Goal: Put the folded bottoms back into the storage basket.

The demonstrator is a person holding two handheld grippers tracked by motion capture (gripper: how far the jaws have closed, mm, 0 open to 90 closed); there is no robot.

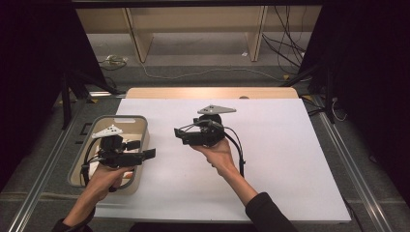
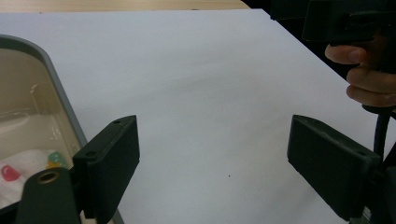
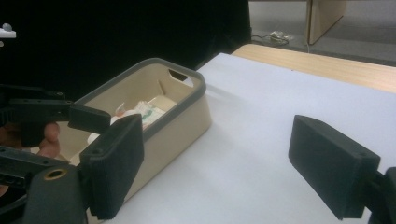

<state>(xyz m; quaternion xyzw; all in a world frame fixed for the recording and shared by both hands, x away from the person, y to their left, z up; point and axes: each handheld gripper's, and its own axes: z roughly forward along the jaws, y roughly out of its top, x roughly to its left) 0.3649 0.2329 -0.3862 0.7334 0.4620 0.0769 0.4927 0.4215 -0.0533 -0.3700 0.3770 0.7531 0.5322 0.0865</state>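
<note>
High view puts the left gripper [image 1: 147,154], jaws wide and empty, directly over the beige grey-rimmed plastic basket [image 1: 126,118], nearer its wrapped contents [image 3: 148,111], probably packets, than the equally wide-open right gripper [image 1: 180,135].

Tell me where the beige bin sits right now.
In the high view the beige bin sits at the left edge of the white table sheet, under the left gripper. The right gripper hangs over the sheet to its right.

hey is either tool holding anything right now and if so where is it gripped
Nothing is held. The left tool has its jaws wide apart over bare white table, beside the bin. The right tool is open too, with nothing between its jaws.
</note>
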